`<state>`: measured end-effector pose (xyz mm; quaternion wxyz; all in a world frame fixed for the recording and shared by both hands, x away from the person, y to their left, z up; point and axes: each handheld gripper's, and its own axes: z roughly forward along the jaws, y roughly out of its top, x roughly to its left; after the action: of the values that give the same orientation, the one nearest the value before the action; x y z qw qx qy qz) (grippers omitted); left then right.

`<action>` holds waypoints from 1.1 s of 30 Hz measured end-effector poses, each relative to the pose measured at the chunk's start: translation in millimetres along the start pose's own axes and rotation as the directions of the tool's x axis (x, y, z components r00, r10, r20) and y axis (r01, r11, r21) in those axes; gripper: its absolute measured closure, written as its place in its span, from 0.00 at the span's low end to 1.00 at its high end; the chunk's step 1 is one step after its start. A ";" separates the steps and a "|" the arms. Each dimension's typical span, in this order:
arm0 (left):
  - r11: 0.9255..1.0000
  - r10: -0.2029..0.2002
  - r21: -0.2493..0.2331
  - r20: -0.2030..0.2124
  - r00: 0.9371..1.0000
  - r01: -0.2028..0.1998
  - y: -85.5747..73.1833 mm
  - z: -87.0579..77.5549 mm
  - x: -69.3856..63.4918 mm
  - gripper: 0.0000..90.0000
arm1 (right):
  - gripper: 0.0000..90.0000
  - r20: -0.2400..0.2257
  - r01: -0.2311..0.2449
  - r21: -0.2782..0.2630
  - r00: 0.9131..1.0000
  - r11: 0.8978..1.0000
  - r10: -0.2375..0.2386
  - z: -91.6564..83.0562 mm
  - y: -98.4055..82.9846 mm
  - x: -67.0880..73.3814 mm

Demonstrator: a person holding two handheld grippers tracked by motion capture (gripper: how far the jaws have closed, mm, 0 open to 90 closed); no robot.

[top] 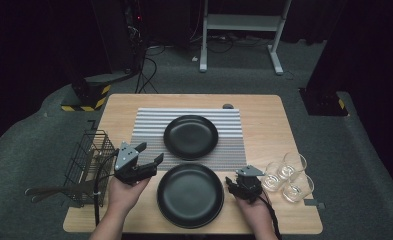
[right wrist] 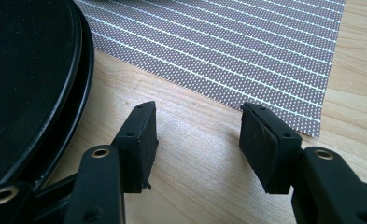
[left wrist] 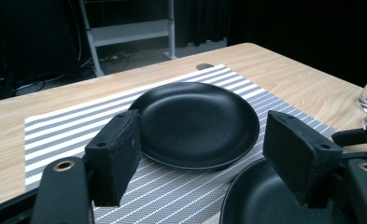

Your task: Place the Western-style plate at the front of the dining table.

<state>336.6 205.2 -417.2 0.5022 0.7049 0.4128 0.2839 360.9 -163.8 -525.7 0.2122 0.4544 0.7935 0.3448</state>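
Reading from the left edge, the wire basket hung at the table corner with some long handles poking out; what kind of utensils they were was too dim to tell. The left gripper was just beside the left rim of the near plate, tongs wide and holding nothing, pads clear of the rim. The step in hand looked like taking or shifting the near plate, which sat at the front edge of the table, just short of the striped mat. To do it well, the left tongs should come down level with the rim, straddle the lip and not the flat well, and close squarely before any lift, keeping off the far plate centred on the mat. The right gripper sat just beside the near plate's right rim, tongs moderately apart over bare wood, nothing between them; it could steady that side. From the right gripper view the near plate looked like two stacked rims, but the black-on-black edge made that unsure. Well to the right stood clear glasses, their count hard to settle through the overlap. The person's forearms were cut off at the bottom.
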 end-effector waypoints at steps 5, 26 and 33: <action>1.000 -0.007 -0.010 -0.002 1.000 0.007 5.0 -5.1 -0.6 0.28 | 0.52 -0.001 0.003 0.000 1.000 1.000 -0.003 -0.1 0.0 0.1; 0.996 0.013 -0.084 -0.031 0.999 -0.016 28.9 -31.2 5.6 0.24 | 0.53 -0.001 0.004 -0.001 1.000 1.000 -0.004 -0.1 -0.1 0.3; 0.995 0.016 -0.094 -0.042 0.999 -0.020 28.4 -37.6 9.0 0.24 | 0.53 -0.001 0.004 0.000 1.000 1.000 -0.004 -0.2 -0.1 0.3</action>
<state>318.9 226.4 -378.0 0.5237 0.6781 0.4029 0.3218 360.6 -163.6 -525.7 0.2126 0.4526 0.7944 0.3447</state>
